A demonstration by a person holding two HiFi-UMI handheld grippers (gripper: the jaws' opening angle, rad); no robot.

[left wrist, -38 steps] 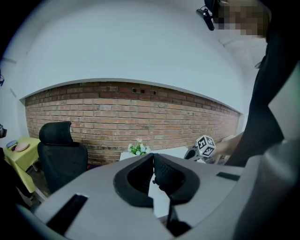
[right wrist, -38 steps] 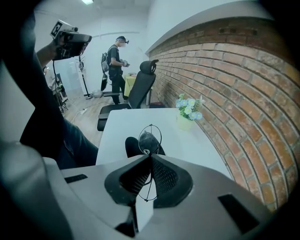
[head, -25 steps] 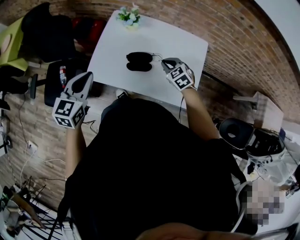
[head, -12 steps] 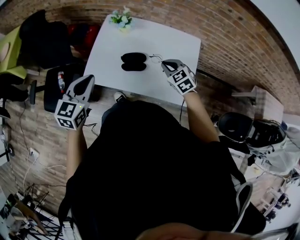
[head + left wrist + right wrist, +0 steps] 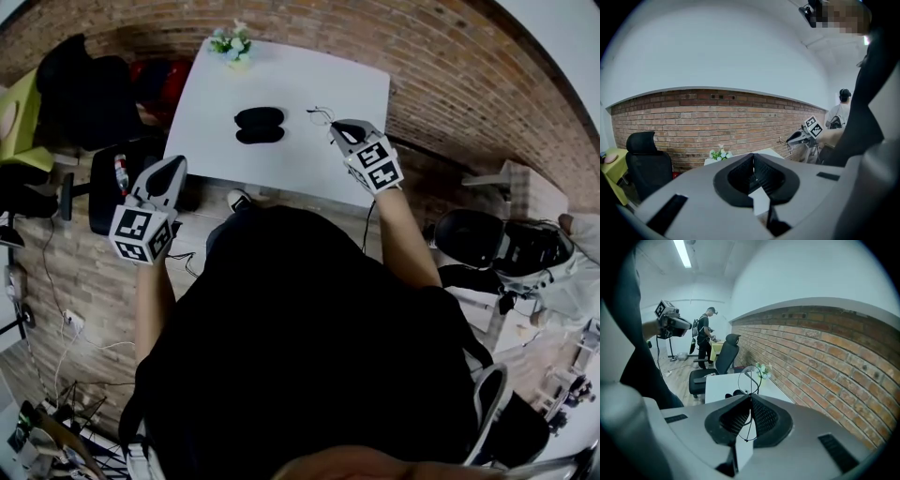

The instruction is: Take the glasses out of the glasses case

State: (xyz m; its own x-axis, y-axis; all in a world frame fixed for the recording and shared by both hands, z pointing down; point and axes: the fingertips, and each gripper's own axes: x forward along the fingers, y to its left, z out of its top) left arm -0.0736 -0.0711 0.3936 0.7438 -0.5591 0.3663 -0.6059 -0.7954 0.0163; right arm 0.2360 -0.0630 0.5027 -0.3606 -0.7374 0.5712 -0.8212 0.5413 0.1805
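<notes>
Fingers on your right gripper [image 5: 751,398]: clamped on glasses [image 5: 749,379]. Your left gripper [image 5: 753,158]: fingers together, empty. Case [image 5: 260,125]: on table [image 5: 309,159].

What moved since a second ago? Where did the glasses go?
The right gripper, shut on the thin wire-framed glasses, carried them farther to the right of the open black oval glasses case; the gap is wider now. The case stayed on the white table. The left gripper stayed shut and empty, off the table's left edge.
</notes>
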